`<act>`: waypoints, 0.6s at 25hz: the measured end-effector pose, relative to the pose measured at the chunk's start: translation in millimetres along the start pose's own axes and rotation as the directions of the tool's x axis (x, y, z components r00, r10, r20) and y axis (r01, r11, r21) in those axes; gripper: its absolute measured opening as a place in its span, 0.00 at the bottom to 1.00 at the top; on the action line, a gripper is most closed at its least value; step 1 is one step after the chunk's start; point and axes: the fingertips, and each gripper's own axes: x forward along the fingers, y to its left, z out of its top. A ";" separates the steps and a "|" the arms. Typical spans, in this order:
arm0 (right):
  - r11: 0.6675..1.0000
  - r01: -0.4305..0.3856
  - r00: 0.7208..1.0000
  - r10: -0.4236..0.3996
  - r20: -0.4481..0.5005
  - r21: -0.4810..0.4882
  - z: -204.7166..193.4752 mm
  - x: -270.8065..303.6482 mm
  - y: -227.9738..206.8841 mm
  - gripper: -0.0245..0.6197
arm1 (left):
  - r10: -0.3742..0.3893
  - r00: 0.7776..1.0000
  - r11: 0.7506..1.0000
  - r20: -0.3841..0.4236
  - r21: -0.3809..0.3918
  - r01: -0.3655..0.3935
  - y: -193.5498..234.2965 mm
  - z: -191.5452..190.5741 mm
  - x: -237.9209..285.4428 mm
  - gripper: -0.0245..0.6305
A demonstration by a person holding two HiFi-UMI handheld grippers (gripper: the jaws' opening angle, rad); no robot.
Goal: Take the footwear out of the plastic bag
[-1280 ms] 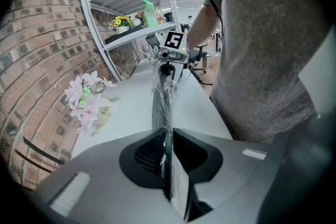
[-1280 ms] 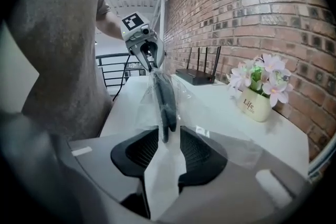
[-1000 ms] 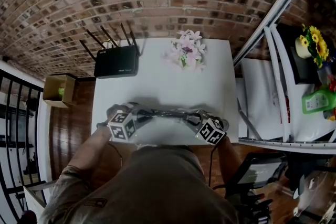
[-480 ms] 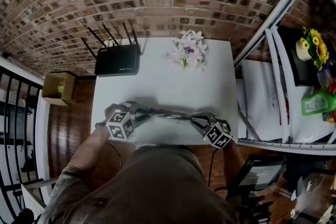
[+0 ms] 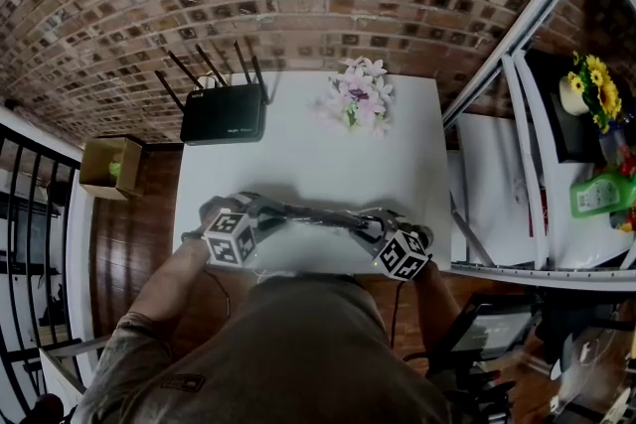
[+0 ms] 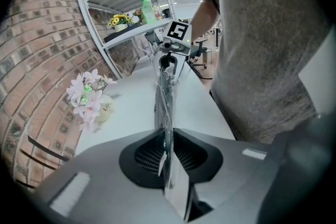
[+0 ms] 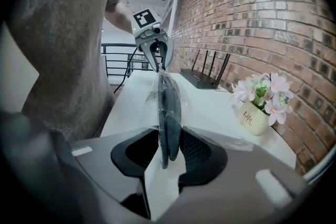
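Since the earlier frames, the right claw (image 7: 169,147) has been rolled slightly and its jaws have just been opening. The end of the plastic bag (image 5: 313,213) and the dark footwear (image 7: 170,107) are seen between them, and the pads seem still to touch the film. The left claw (image 6: 167,152) is pinched thin on the bag's other end, so the bag is strung between the two claws, just above the surface (image 5: 298,154).

The footwear is judged light, flat and soft. The film is judged thin, slippery and easily torn. A hold on the footwear itself at the right claw's end, with the film alone kept by the left claw, is judged best.

"Life" can be read on the flower pot (image 7: 251,117), to the right beyond the right claw. The router's (image 5: 222,114) label cannot be read.
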 end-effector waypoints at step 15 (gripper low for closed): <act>1.000 0.002 0.999 -0.002 -0.040 0.003 -10.1 -14.5 2.5 0.21 | 0.019 1.000 0.999 0.022 -0.046 -0.018 3.3 -11.9 -11.8 0.21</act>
